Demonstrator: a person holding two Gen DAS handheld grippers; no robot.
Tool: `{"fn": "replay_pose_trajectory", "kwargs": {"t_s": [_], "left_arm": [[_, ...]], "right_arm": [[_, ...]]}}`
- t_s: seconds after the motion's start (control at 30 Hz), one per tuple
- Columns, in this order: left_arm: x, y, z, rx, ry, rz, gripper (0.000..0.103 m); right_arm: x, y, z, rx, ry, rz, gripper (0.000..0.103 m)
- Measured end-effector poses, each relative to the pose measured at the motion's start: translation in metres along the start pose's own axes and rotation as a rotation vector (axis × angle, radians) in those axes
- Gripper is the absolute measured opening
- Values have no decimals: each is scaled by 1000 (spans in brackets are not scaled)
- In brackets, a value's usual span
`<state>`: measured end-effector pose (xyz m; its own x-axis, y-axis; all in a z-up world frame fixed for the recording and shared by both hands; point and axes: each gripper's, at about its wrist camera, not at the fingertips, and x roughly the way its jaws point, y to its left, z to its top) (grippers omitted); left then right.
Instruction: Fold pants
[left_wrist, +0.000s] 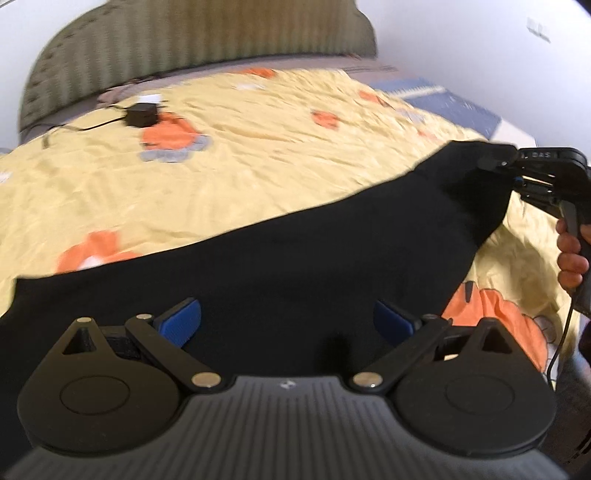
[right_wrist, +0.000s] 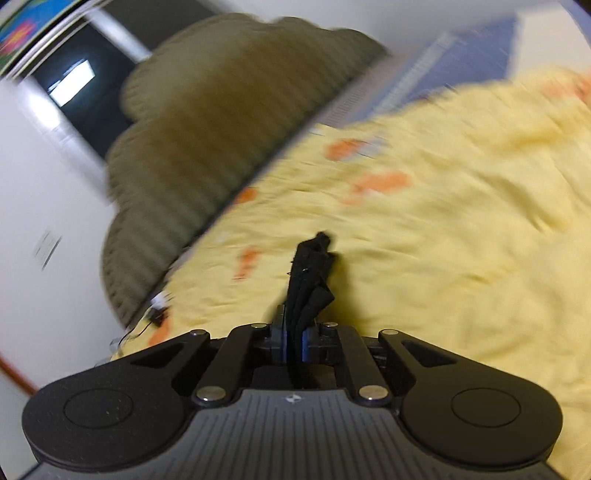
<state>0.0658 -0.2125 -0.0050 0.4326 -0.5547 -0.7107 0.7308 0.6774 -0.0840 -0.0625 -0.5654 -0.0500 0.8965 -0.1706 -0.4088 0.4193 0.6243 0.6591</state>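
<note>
Black pants (left_wrist: 295, 251) lie spread across a yellow bedsheet (left_wrist: 240, 155) with orange prints. My left gripper (left_wrist: 287, 323) is open just above the pants' near edge, its blue pads (left_wrist: 181, 321) wide apart with black cloth below them. My right gripper (right_wrist: 293, 341) is shut on a bunched end of the pants (right_wrist: 310, 273), which sticks up between its blue pads. In the left wrist view the right gripper (left_wrist: 495, 160) holds the pants' far right corner lifted, with a hand (left_wrist: 570, 254) on its handle.
A ribbed olive headboard (left_wrist: 184, 40) stands behind the bed. A small black box with a cable (left_wrist: 142, 114) lies on the sheet near the headboard. A blue patterned cloth (left_wrist: 454, 103) lies at the bed's far right by the white wall.
</note>
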Motion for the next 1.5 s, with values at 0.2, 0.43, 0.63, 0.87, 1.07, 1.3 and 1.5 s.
{"fn": "replay_pose_trajectory", "kwargs": {"t_s": [0.2, 0.43, 0.63, 0.87, 1.07, 1.3, 1.5], "left_arm": [[-43, 43, -27, -99, -44, 72, 102], [-80, 86, -59, -196, -72, 135, 102], [-98, 109, -83, -229, -74, 161, 102], [-95, 119, -88, -267, -85, 145, 102], [-95, 120, -92, -270, -63, 156, 102], [-95, 119, -93, -296, -27, 221, 102], [-102, 120, -100, -334, 12, 263, 102]], "right_arm": [[7, 109, -33, -317, 86, 134, 6], [26, 215, -155, -674, 277, 258, 6], [38, 245, -229, -832, 386, 229, 6], [36, 266, -231, -899, 355, 188, 6], [43, 273, -250, -1018, 402, 111, 6], [42, 278, -262, -1119, 389, 81, 7], [40, 281, -268, -1195, 381, 70, 8]]}}
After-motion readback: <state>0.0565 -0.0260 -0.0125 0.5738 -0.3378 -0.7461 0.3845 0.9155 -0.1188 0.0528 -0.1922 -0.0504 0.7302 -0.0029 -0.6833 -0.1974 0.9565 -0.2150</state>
